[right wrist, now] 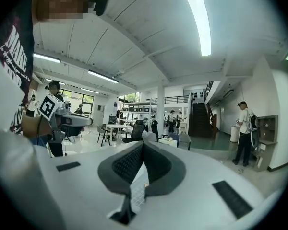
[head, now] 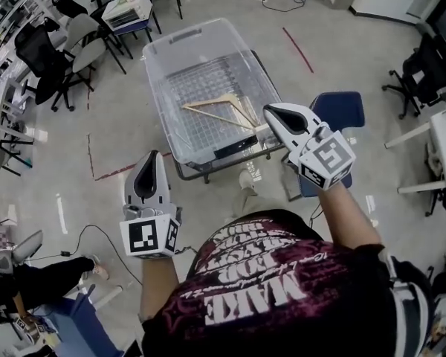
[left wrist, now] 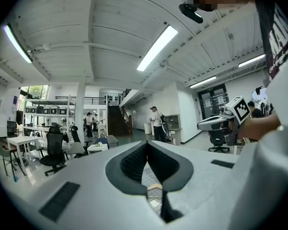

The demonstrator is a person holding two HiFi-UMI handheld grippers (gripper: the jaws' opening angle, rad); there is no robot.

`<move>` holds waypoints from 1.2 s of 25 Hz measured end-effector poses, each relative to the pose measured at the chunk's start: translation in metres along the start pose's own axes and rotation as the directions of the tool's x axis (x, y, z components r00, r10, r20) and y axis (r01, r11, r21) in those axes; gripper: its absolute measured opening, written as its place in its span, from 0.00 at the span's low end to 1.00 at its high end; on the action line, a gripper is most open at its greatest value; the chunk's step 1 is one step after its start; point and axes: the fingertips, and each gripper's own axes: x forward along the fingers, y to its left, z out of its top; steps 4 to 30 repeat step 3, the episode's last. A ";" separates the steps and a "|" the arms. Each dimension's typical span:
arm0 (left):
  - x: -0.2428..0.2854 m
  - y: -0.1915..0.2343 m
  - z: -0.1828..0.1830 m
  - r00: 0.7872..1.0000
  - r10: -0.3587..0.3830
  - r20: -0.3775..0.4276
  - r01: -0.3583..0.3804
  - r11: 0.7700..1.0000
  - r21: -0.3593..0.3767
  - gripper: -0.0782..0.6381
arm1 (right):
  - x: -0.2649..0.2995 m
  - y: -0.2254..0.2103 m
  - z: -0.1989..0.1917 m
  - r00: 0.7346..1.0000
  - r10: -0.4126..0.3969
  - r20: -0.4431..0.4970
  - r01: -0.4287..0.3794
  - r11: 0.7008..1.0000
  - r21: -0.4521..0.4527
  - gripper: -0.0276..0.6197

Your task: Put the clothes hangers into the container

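Observation:
A clear plastic container (head: 163, 58) stands on a low wire cart ahead of me. Light wooden clothes hangers (head: 224, 111) lie flat on its bottom. My right gripper (head: 268, 110) is held up at the container's near right corner, shut and empty. My left gripper (head: 154, 155) hangs lower on the left, short of the container's near left corner, also shut with nothing in it. Both gripper views look up across the room rather than at the container. The left gripper (left wrist: 147, 145) sees the right gripper (left wrist: 222, 122) beside it. The right gripper (right wrist: 143, 145) shows the left gripper (right wrist: 67, 120) likewise.
A blue chair (head: 340, 110) stands right of the cart, close under my right gripper. Office chairs (head: 56, 47) and a small table cluster at the far left. Cables (head: 74, 240) run over the floor at the near left. People (right wrist: 243, 133) stand farther off in the room.

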 end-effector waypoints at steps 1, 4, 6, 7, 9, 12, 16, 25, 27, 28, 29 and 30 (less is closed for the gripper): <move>0.002 0.000 0.000 1.000 0.001 -0.001 -0.001 1.000 -0.001 0.12 | 0.001 -0.002 0.000 1.000 0.000 -0.003 0.000 1.000 0.000 0.05; 0.006 0.001 0.000 1.000 0.005 -0.004 -0.005 1.000 -0.003 0.12 | 0.003 -0.007 0.000 1.000 0.001 -0.009 -0.001 1.000 0.000 0.05; 0.006 0.001 0.000 1.000 0.005 -0.004 -0.005 1.000 -0.003 0.12 | 0.003 -0.007 0.000 1.000 0.001 -0.009 -0.001 1.000 0.000 0.05; 0.006 0.001 0.000 1.000 0.005 -0.004 -0.005 1.000 -0.003 0.12 | 0.003 -0.007 0.000 1.000 0.001 -0.009 -0.001 1.000 0.000 0.05; 0.006 0.001 0.000 1.000 0.005 -0.004 -0.005 1.000 -0.003 0.12 | 0.003 -0.007 0.000 1.000 0.001 -0.009 -0.001 1.000 0.000 0.05; 0.006 0.001 0.000 1.000 0.005 -0.004 -0.005 1.000 -0.003 0.12 | 0.003 -0.007 0.000 1.000 0.001 -0.009 -0.001 1.000 0.000 0.05; 0.006 0.001 0.000 1.000 0.005 -0.004 -0.005 1.000 -0.003 0.12 | 0.003 -0.007 0.000 1.000 0.001 -0.009 -0.001 1.000 0.000 0.05; 0.006 0.001 0.000 1.000 0.005 -0.004 -0.005 1.000 -0.003 0.12 | 0.003 -0.007 0.000 1.000 0.001 -0.009 -0.001 1.000 0.000 0.05; 0.006 0.001 0.000 1.000 0.005 -0.004 -0.005 1.000 -0.003 0.12 | 0.003 -0.007 0.000 1.000 0.001 -0.009 -0.001 1.000 0.000 0.05; 0.006 0.001 0.000 1.000 0.005 -0.004 -0.005 1.000 -0.003 0.12 | 0.003 -0.007 0.000 1.000 0.001 -0.009 -0.001 1.000 0.000 0.05; 0.006 0.001 0.000 1.000 0.005 -0.004 -0.005 1.000 -0.003 0.12 | 0.003 -0.007 0.000 1.000 0.001 -0.009 -0.001 1.000 0.000 0.05; 0.006 0.001 0.000 1.000 0.005 -0.004 -0.005 1.000 -0.003 0.12 | 0.003 -0.007 0.000 1.000 0.001 -0.009 -0.001 1.000 0.000 0.05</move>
